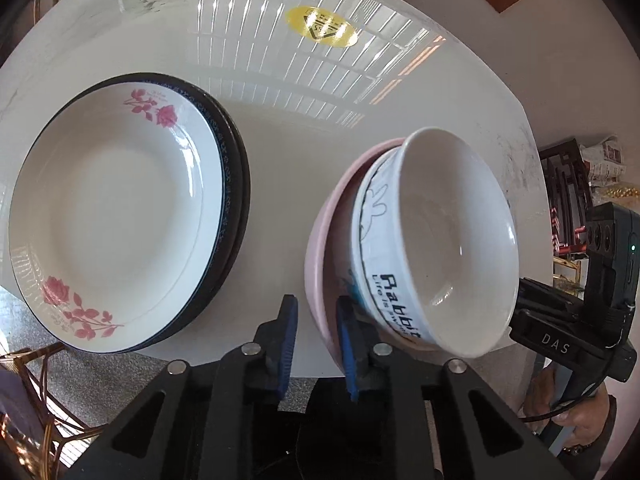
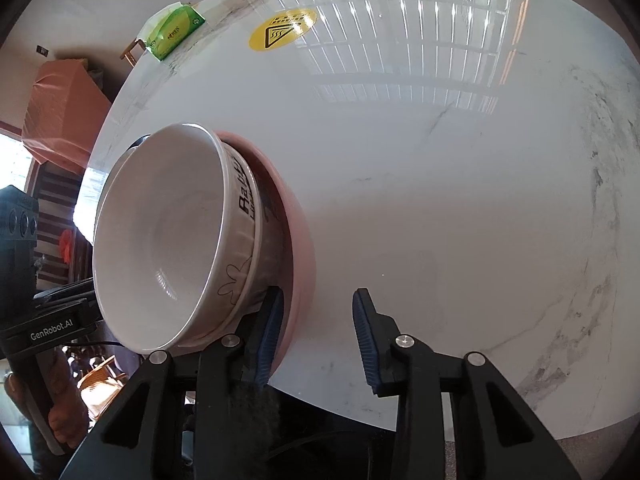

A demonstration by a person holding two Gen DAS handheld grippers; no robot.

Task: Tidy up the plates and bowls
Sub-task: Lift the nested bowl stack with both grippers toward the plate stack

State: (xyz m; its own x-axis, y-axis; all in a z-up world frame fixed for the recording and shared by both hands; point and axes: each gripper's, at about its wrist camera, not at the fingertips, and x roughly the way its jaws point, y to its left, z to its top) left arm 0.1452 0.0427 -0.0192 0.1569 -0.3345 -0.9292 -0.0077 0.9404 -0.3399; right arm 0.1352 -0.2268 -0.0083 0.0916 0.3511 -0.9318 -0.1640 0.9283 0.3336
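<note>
- I take the pink bowl as my landmark; it sits near the front edge of the white marble table.
- A white bowl printed with "Rabbit" lettering is nested inside the pink bowl, its rim standing higher than the pink one.
- My left gripper straddles the pink bowl's near rim: one blue pad is inside the wall, the other is outside, with a gap showing, so the jaws are spread rather than clamped.
- My right gripper is at the opposite side of the pink bowl, with one blue pad inside its wall and the other well clear over the bare table; these jaws are wide apart.
- To the left of the pink bowl, apart from it, a rose-patterned white plate lies on top of a dark-rimmed plate.
- Beyond the pink bowl, a yellow warning sticker is on the tabletop, and a green tissue pack lies at the far edge.
</note>
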